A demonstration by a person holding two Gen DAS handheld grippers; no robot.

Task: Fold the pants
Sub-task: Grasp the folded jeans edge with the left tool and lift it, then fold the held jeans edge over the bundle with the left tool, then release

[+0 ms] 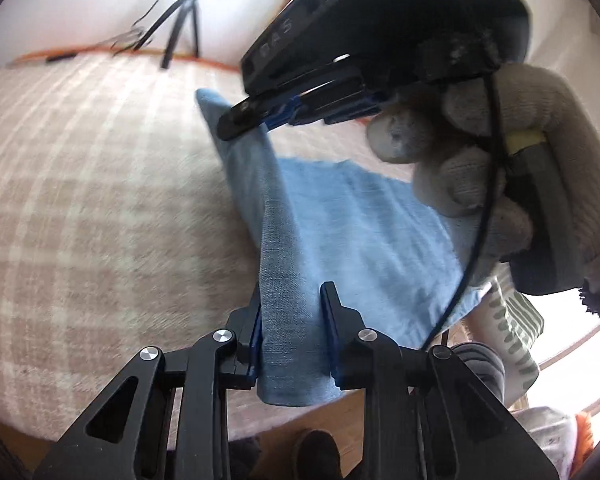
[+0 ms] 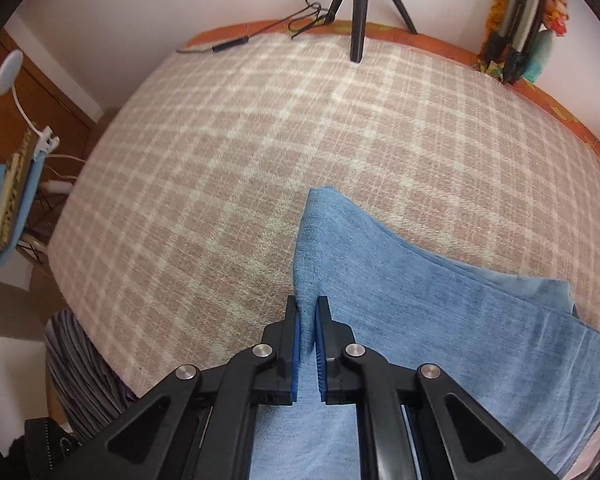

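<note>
Light blue denim pants (image 1: 360,220) lie on a bed under a pink plaid blanket (image 1: 100,200). My left gripper (image 1: 293,320) is shut on a raised fold at the near edge of the cloth, which fills the gap between its blue pads. Farther along the same lifted edge, my right gripper (image 1: 236,122), held by a gloved hand (image 1: 480,160), pinches the fabric. In the right wrist view the right gripper (image 2: 309,320) is shut on a thin ridge of the pants (image 2: 440,300), and the rest spreads flat to the right over the blanket (image 2: 240,160).
A black tripod (image 2: 356,8) and a thin cable (image 2: 260,34) stand at the far edge of the bed by the wall. A chair with a blue item (image 2: 12,184) is off the left side. A striped cushion (image 1: 512,332) and a shoe (image 1: 316,452) are near the bed's front.
</note>
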